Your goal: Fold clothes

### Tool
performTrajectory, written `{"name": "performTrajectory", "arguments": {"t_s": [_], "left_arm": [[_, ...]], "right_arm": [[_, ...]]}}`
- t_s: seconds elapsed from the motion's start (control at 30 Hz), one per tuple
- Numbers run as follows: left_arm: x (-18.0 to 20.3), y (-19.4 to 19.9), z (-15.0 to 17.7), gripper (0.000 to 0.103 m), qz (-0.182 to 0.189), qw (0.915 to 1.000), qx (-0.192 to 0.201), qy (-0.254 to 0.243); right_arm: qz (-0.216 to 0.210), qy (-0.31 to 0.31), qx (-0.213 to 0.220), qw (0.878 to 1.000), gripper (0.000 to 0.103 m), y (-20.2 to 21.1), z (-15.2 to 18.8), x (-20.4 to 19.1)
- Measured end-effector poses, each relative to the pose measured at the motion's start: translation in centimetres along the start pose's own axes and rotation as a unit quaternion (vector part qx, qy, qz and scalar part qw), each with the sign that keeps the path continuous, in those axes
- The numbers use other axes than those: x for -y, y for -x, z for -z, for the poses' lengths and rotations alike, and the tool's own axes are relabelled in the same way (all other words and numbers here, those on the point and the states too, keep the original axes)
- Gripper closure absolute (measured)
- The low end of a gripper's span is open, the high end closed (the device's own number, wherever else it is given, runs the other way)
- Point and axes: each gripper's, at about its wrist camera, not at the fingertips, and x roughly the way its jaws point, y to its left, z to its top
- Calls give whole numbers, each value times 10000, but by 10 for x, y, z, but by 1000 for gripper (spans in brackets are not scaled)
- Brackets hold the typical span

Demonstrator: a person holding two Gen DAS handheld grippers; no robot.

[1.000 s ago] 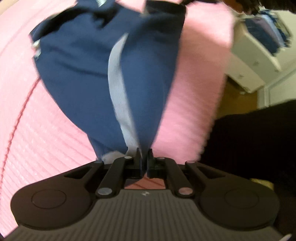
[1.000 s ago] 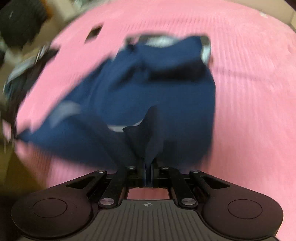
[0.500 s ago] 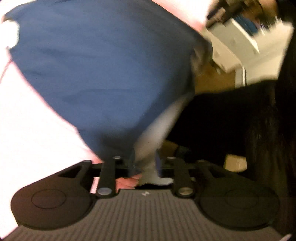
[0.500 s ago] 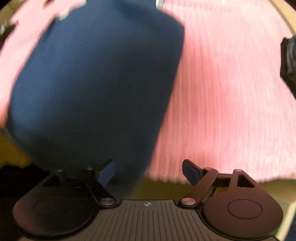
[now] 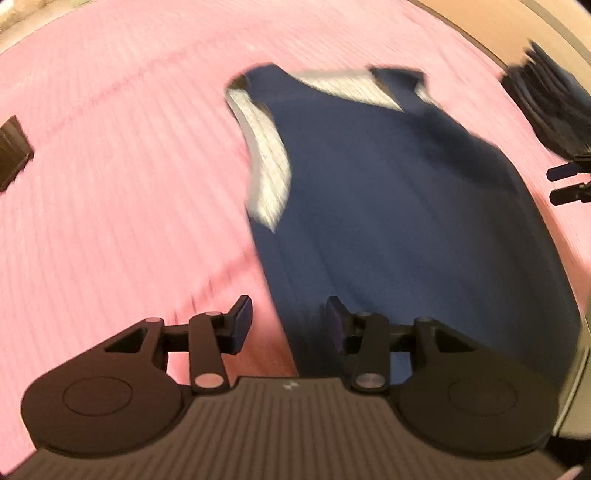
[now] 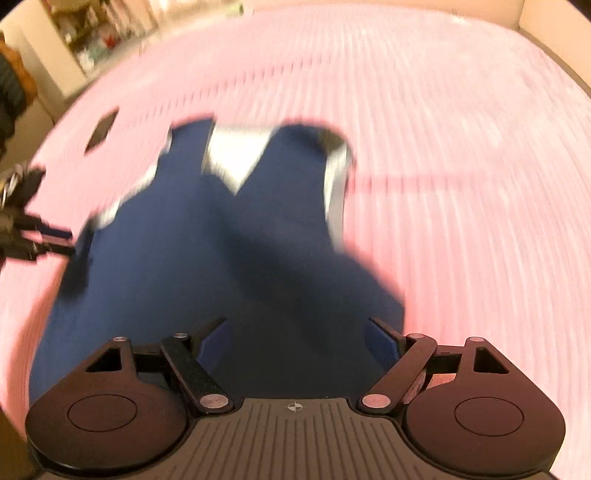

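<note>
A navy sleeveless top with grey-white trim (image 5: pixel 399 206) lies spread flat on the pink ribbed bedspread (image 5: pixel 122 177), neck and armholes at the far end. My left gripper (image 5: pixel 288 325) is open and empty over its near left edge. In the right wrist view the same top (image 6: pixel 207 258) lies ahead, and my right gripper (image 6: pixel 299 339) is open and empty above its near hem. Each gripper shows at the edge of the other's view: the right one (image 5: pixel 565 184) and the left one (image 6: pixel 44 236). Both views are motion-blurred.
A dark flat object (image 5: pixel 13 151) lies on the bedspread to the left, also in the right wrist view (image 6: pixel 101 131). A dark bundle (image 5: pixel 546 107) sits at the bed's right edge. Shelves and furniture (image 6: pixel 96 33) stand beyond the bed.
Both grippers held the top bunched and lifted a second ago. They have opened and let go, and the top now lies spread flat on the bedspread.
</note>
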Motion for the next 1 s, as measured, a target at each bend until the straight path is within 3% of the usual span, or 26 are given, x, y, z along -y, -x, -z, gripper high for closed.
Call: {"name": "performTrajectory", "arguments": {"t_s": [0.1, 0.2, 0.3, 0.43, 0.63, 0.67, 0.7, 0.73, 0.77, 0.83, 0.87, 1.0], "left_arm": [[-12, -20, -26, 64, -24, 9998, 102, 139], [-16, -39, -38, 63, 15, 9995, -117, 289], [-13, -56, -47, 65, 76, 9994, -254, 216], [-22, -54, -83, 64, 96, 9994, 259, 199], [-18, -82, -147, 58, -122, 9966, 766, -282], [-16, -92, -155, 58, -134, 9961, 782, -377], [-13, -103, -162, 58, -147, 9960, 743, -469], [-11, -114, -169, 61, -161, 9958, 704, -561], [-8, -127, -174, 67, -159, 9961, 608, -618], [-5, -134, -175, 92, -128, 9963, 572, -635], [-5, -127, -175, 98, -140, 9961, 629, -603], [-16, -72, -180, 101, -91, 9920, 1186, -412]], "right_arm": [[-169, 94, -23, 9998, 21, -28, -40, 21], [-152, 331, -198, 9991, 21, -58, -51, 29], [-182, -3, 174, 9997, 21, -67, -59, 38], [-199, -177, 729, 9970, 21, -72, -82, 52], [-255, 668, 664, 9952, 21, -102, -113, 51], [-258, 769, 576, 9950, 32, -109, -114, 50], [-257, 855, 476, 9949, 49, -115, -115, 49], [-255, 941, 376, 9945, 89, -122, -115, 49], [-211, 923, 376, 9948, 101, -120, -116, 48], [-98, 827, 436, 9956, 102, -109, -116, 47], [-41, 778, 466, 9959, 103, -104, -116, 47], [-40, 1108, 1081, 9879, 103, -58, -158, 36]]}}
